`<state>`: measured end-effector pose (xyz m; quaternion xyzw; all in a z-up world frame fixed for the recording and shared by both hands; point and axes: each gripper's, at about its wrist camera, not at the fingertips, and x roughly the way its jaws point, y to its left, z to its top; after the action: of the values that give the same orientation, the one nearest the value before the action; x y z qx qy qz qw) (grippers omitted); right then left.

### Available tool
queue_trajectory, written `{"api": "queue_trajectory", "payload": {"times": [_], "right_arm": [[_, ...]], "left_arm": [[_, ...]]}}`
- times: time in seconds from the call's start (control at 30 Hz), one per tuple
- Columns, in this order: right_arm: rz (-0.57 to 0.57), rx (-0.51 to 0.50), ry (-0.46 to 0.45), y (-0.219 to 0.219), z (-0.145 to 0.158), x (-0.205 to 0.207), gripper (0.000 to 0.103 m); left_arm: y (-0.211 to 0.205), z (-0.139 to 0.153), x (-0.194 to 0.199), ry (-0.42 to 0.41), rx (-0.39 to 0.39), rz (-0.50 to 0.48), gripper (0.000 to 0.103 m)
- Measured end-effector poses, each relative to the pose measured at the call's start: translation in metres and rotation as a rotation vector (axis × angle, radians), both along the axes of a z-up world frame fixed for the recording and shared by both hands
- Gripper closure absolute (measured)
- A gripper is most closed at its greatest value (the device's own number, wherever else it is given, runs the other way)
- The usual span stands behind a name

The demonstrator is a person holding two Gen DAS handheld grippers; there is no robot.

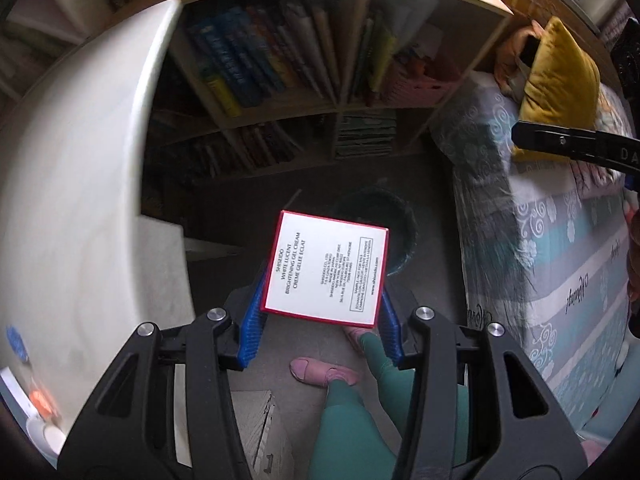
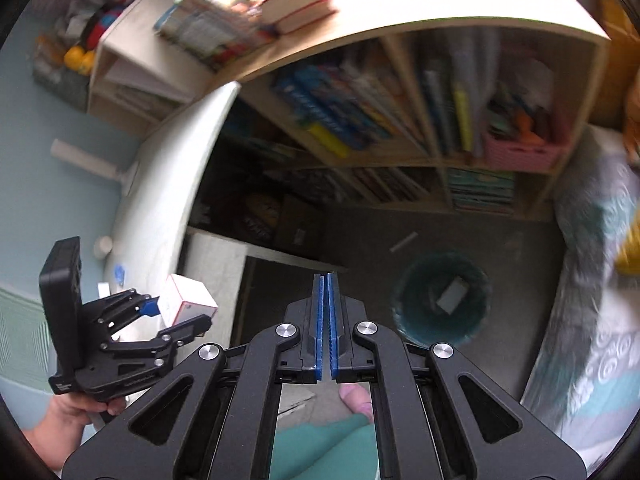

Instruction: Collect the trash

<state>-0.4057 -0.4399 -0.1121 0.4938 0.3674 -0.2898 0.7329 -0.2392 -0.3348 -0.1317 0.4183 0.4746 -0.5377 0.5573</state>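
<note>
My left gripper (image 1: 320,300) is shut on a small white box with red edges (image 1: 326,268), printed with cream-product text, and holds it in the air above the floor. A dark teal trash bin (image 1: 400,220) stands on the floor just beyond the box. In the right wrist view the same left gripper (image 2: 176,314) holds the box (image 2: 188,300) at the left, beside the table edge. My right gripper (image 2: 329,280) is shut and empty, its blue pads pressed together. The trash bin (image 2: 442,300) lies to its right, with a white piece inside (image 2: 452,296).
A round white table (image 1: 80,200) is at the left. A wooden bookshelf (image 2: 400,128) full of books stands behind the bin. A bed with patterned bedding (image 1: 560,260) and a yellow pillow (image 1: 556,80) is at the right. The person's legs and pink slippers (image 1: 320,372) are below.
</note>
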Motion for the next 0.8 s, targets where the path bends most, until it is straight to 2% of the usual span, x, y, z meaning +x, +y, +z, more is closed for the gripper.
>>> {"api": "queue_trajectory", "payload": {"times": [0.13,0.37,0.4,0.43,0.47,0.5,0.63,0.73,0.8], "right_arm": [[-0.081,0.025,0.012,0.003,-0.011,-0.035,0.098],[-0.231,0.085,0.026,0.024,-0.037,-0.094,0.098],[-0.249,0.091,0.026,0.027,-0.04,-0.1,0.098],[-0.266,0.098,0.024,0.031,-0.043,-0.106,0.098],[-0.276,0.102,0.021,0.033,-0.045,-0.109,0.098],[-0.287,0.107,0.022,0.036,-0.048,-0.113,0.097],[-0.314,0.115,0.016,0.046,-0.051,-0.123,0.09],[-0.314,0.115,0.012,0.045,-0.05,-0.122,0.089],[-0.296,0.114,0.012,0.042,-0.048,-0.115,0.083]], "left_arm": [[-0.026,-0.031,-0.03,0.006,0.06,-0.089,0.058],[-0.059,-0.095,-0.072,0.047,0.159,-0.181,0.056],[-0.062,-0.103,-0.078,0.038,0.172,-0.193,0.051],[-0.064,-0.11,-0.084,0.034,0.185,-0.205,0.039],[-0.066,-0.115,-0.088,0.032,0.195,-0.219,0.033],[-0.068,-0.119,-0.092,0.02,0.196,-0.225,0.027],[-0.068,-0.125,-0.092,0.021,0.217,-0.219,0.027],[-0.063,-0.116,-0.081,0.041,0.208,-0.198,0.027],[-0.057,-0.107,-0.069,0.046,0.197,-0.174,0.027]]}}
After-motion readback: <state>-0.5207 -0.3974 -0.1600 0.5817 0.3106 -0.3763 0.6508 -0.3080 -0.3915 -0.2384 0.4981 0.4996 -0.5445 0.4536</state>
